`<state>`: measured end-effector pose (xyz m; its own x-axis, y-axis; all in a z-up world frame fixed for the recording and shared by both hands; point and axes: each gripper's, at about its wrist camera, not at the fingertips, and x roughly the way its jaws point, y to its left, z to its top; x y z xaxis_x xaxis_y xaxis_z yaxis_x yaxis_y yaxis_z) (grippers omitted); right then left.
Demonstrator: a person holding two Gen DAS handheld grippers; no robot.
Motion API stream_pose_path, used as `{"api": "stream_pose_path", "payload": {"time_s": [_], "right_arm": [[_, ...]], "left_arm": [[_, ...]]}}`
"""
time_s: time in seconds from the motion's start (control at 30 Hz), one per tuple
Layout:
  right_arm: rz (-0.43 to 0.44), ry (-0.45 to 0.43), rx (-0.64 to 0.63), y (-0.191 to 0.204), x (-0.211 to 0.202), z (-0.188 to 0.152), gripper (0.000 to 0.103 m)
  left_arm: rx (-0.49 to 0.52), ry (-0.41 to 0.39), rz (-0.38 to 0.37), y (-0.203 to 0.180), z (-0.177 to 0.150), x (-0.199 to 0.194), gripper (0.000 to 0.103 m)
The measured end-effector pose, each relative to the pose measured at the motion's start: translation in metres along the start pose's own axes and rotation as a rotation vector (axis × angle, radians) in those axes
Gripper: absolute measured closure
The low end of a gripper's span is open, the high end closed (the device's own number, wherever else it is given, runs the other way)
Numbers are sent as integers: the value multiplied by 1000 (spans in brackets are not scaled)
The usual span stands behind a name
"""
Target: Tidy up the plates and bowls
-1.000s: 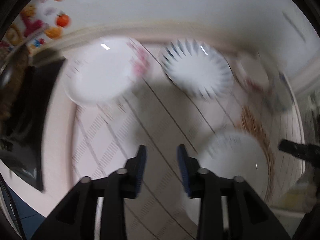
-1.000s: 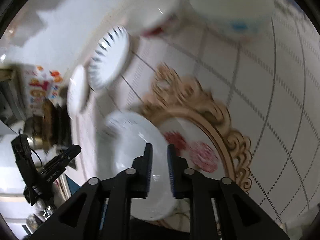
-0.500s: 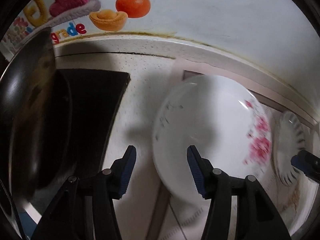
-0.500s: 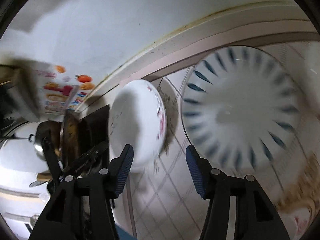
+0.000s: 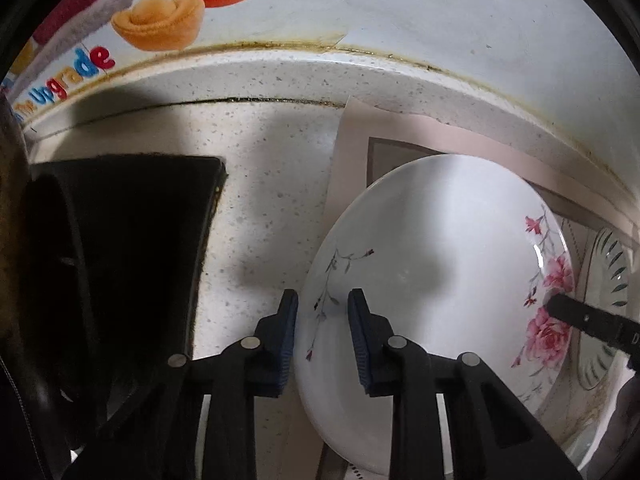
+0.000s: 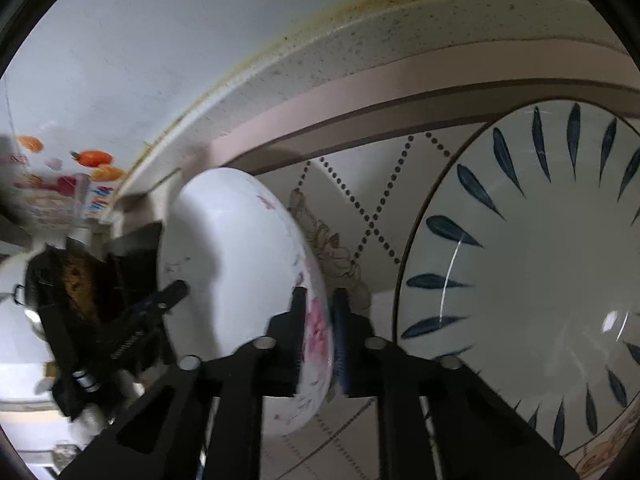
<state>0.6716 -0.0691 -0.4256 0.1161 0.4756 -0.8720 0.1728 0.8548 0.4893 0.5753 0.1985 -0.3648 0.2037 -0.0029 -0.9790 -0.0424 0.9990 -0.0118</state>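
Note:
A white plate with pink flowers lies on a patterned mat. My left gripper straddles its left rim, one finger outside and one over the plate, with a gap still showing between the pads. My right gripper has closed on the plate's opposite, flowered rim; its fingertip shows at the right of the left wrist view. A bowl with dark blue leaf marks sits just right of the plate.
A black stove top with a dark pan lies left of the plate. The speckled counter meets a white wall with a fruit sticker behind. The patterned mat covers the counter under the dishes.
Both grippers have moved in on the flowered plate. The left jaws have narrowed around its left rim. The right jaws, open half a second ago, have shut on its right rim.

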Motion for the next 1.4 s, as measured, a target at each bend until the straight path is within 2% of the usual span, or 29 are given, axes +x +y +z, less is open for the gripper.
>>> {"api": "stream_pose_path", "payload": {"time_s": [0.4,0.73,1.07,1.23,1.4], "right_arm": [[-25,-12,-23,-3,-6,-1,93],[10,-55,-68,-7,-62,-21,93],[17,-86,-126,-38,-145,-80,93],[14,-95,-143,-67,-180,-112,93],[3,-99,-142,-99,-202,-147,93]], "left_arm": [[28,-47,-6,-10,-20,-31,82],[23,-109,-40,-35,-38,-79,82],[38,-170,-76,-92,-89,-137,82],[56,-167,-102,-129,-117,-156,82],[86,-141,-110,-158,-146,-156,82]]}}
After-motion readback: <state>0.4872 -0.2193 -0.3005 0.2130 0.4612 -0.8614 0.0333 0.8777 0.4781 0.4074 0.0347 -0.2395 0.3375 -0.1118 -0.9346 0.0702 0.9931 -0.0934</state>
